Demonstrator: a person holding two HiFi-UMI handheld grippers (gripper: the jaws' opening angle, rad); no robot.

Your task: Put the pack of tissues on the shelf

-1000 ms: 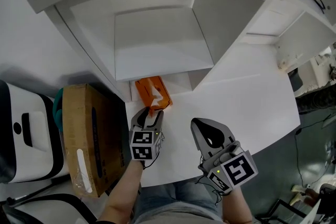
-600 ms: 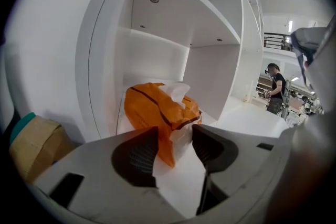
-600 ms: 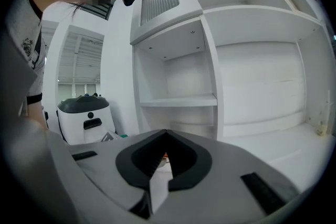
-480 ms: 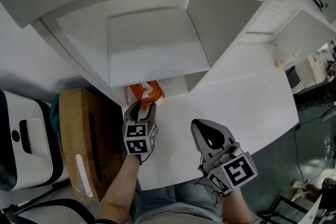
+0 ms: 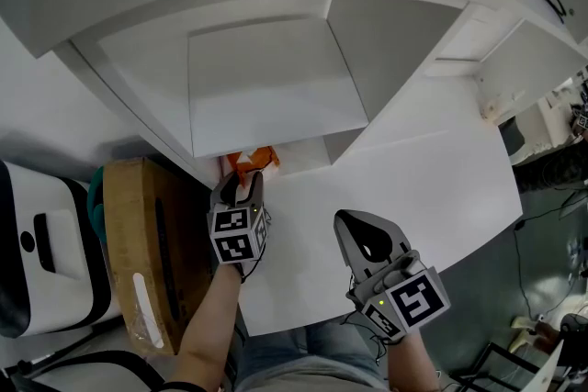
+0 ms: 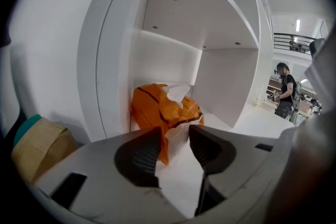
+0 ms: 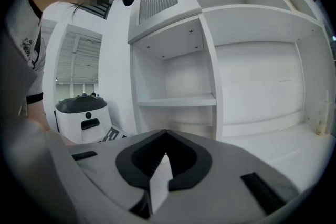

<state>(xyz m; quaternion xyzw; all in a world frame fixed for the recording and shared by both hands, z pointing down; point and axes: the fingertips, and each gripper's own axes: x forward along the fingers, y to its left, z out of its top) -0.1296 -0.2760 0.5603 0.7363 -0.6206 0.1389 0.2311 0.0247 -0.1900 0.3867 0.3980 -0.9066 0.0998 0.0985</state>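
The crumpled orange plastic pack of tissues (image 6: 157,107) lies in the lowest compartment of the white shelf unit (image 5: 266,87), close against that compartment's left wall, with white tissue showing at its torn top. From the head view only its near end (image 5: 250,160) shows from under the shelf board above it, at the back of the white bench (image 5: 413,170) near the left edge.

The left gripper (image 5: 243,188) reaches in towards that compartment from the bench's front, pointing a little downward. In the left gripper view (image 6: 175,131) its fingers (image 6: 139,155) stand partly apart and have just been closing. The pack's near end sits between their tips: an orange flap lies along the left pad and wrinkled white wrapping reaches across to the right fingertip, so they appear to pinch that end. The rest of the pack lies beyond the tips, inside the compartment.

The right gripper (image 5: 349,220) hovers over the bench nearer its front edge, well apart from the pack and to the right of the left gripper. In the right gripper view (image 7: 167,134) its fingers meet at the tips with nothing between them, and they face empty shelf compartments.

Off the bench's left edge stands a brown cardboard box (image 5: 147,243), just beside the left forearm, and beyond it a white machine with black panels (image 5: 37,243).
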